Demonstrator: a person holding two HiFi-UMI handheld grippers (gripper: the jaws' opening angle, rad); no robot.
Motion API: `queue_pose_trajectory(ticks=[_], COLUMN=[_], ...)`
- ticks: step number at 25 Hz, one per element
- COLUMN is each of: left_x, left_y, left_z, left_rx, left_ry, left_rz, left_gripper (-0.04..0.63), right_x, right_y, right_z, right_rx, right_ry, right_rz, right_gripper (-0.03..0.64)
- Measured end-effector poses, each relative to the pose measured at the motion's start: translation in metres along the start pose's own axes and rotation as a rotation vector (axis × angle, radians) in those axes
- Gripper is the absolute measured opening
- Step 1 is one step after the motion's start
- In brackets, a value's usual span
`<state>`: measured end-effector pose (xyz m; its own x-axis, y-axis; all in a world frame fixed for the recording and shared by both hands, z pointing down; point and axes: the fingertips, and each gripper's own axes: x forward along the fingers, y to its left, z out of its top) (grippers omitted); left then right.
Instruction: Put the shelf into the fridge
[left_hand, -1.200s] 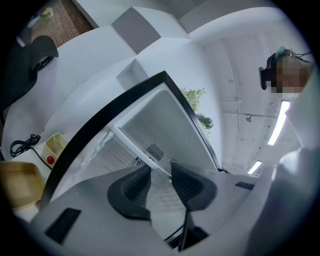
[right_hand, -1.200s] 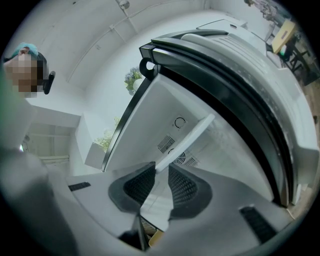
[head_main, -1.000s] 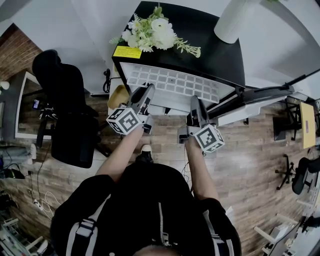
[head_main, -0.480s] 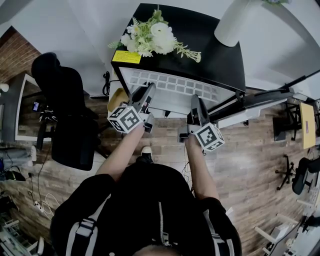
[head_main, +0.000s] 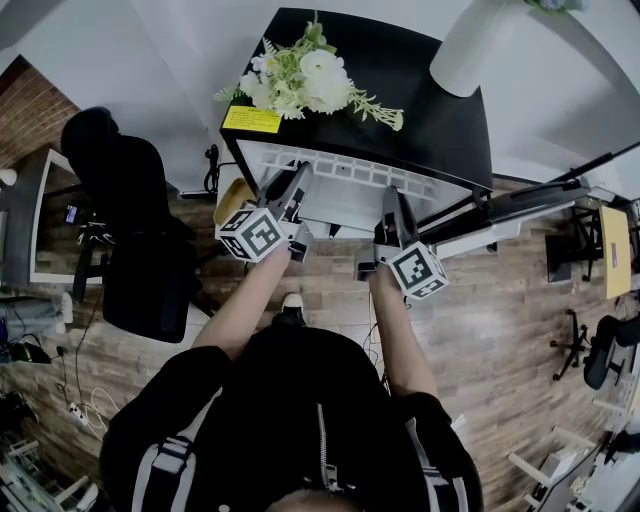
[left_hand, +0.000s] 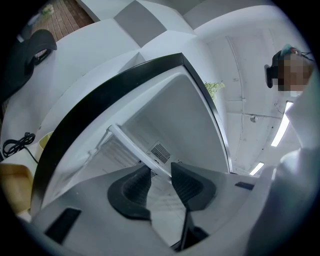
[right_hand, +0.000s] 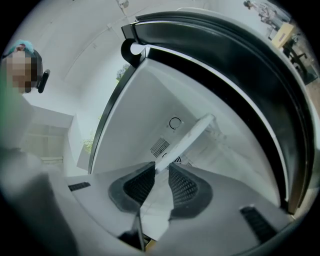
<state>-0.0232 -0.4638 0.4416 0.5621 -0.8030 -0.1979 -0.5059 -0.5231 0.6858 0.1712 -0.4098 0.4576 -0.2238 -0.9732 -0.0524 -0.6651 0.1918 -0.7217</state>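
Here the white wire-grid shelf (head_main: 350, 172) lies level, partway inside the open black fridge (head_main: 430, 100), with its white front rail (left_hand: 129, 144) towards the person. The left gripper (head_main: 296, 180) has its dark ribbed fingers (left_hand: 189, 186) pinching that rail near one end. The right gripper (head_main: 392, 205) pinches it near the other. White flowers (head_main: 305, 72) sit on the fridge top.

White flower bouquet (head_main: 300, 75), yellow sticker (head_main: 253, 119) just beside it; black office chair (head_main: 140, 230), wood-plank floor (head_main: 500, 320); brick wall (head_main: 30, 110)
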Motion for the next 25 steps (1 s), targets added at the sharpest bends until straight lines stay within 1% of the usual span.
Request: queue_pose_trajectory(ticks=[22, 25], left_x=[0.021, 0.021], left_y=[0.011, 0.011], left_z=[0.003, 0.003], left_rx=[-0.026, -0.016], left_ry=[-0.008, 0.002], left_rz=[-0.004, 0.001], left_gripper=[0.133, 0.135], right_x=[0.02, 0.02], right_y=[-0.006, -0.006], right_z=[0.008, 0.008], right_rx=[-0.012, 0.009], right_ry=[-0.018, -0.01], right_rz=[-0.022, -0.017], right_gripper=[0.086, 0.086])
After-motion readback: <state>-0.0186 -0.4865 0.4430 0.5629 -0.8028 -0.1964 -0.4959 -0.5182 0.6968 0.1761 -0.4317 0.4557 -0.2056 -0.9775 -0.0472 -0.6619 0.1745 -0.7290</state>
